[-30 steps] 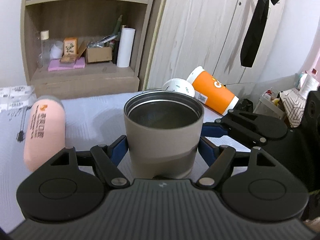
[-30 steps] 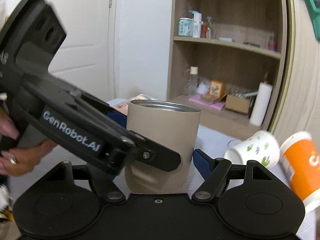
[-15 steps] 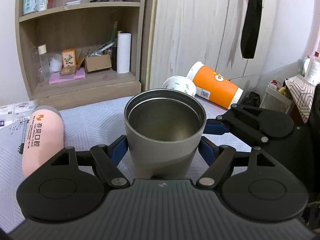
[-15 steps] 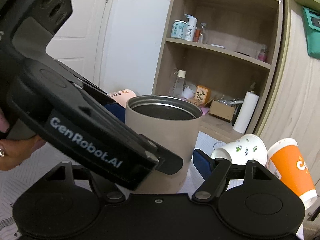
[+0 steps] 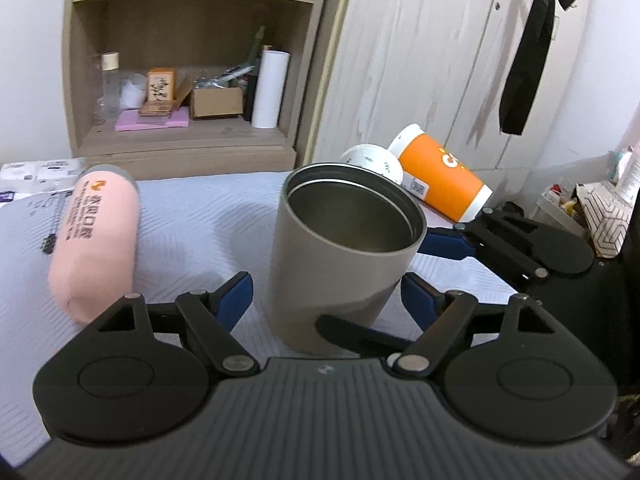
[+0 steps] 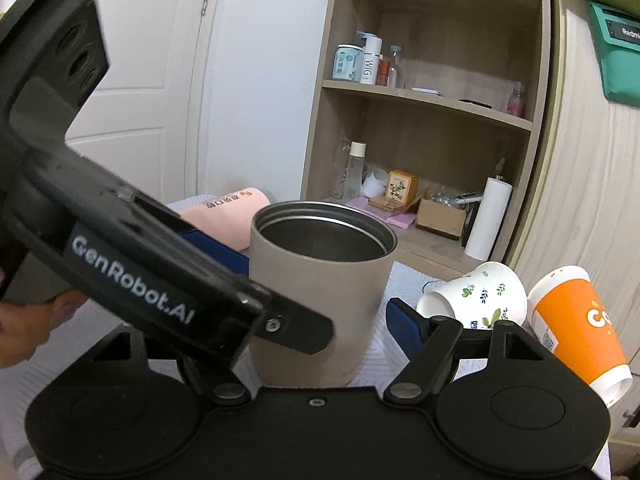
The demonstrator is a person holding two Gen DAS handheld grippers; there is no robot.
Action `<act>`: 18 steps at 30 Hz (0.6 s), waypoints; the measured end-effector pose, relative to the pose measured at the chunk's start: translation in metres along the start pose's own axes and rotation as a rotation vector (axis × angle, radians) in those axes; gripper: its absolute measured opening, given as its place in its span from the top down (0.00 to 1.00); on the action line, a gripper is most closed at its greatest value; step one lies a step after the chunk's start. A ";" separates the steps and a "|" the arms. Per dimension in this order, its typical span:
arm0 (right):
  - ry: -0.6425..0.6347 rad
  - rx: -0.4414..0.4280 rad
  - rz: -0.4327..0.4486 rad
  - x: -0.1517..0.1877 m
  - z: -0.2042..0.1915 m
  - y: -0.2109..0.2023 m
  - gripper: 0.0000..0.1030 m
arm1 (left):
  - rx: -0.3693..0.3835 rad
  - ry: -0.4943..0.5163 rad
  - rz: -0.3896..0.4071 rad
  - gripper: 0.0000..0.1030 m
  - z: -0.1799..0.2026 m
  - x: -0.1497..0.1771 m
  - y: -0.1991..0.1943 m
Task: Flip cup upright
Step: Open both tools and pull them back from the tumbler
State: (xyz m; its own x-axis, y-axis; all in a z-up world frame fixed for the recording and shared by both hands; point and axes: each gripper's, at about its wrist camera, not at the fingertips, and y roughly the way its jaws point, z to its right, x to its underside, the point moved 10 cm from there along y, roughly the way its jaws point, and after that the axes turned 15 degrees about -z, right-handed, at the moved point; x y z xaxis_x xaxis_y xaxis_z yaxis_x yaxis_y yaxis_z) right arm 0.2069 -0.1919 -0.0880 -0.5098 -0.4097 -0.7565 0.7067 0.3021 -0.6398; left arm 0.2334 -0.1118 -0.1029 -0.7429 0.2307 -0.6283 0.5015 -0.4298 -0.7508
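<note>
Standing upright, the taupe steel-lined tumbler (image 5: 336, 264) looks rigid, slick; both my grippers (image 5: 328, 300) (image 6: 320, 316) spread beside its lower wall.

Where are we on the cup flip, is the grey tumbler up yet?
Done: the grey tumbler stands upright on the white cover, mouth up. In hand: nothing is gripped; the left hand-held gripper is open with gaps either side of it, and the right hand-held gripper also looks open around it. Left: backing both grippers away. The floral paper cup, orange cup and pink bottle lie on their sides.
</note>
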 end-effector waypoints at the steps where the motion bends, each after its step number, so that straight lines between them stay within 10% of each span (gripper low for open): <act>1: 0.004 0.002 0.001 0.001 -0.001 -0.002 0.23 | -0.006 -0.008 0.007 0.21 -0.001 0.002 -0.003; 18: 0.129 0.073 0.076 0.014 -0.007 -0.069 0.20 | -0.196 -0.134 0.105 0.17 -0.024 0.040 -0.087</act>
State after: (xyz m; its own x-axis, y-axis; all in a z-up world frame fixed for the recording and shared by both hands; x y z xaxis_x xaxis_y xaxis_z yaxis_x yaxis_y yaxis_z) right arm 0.1474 -0.2122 -0.0550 -0.5087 -0.2725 -0.8167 0.7772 0.2628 -0.5718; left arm 0.1703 -0.0441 -0.0678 -0.7280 0.0701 -0.6820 0.6456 -0.2644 -0.7164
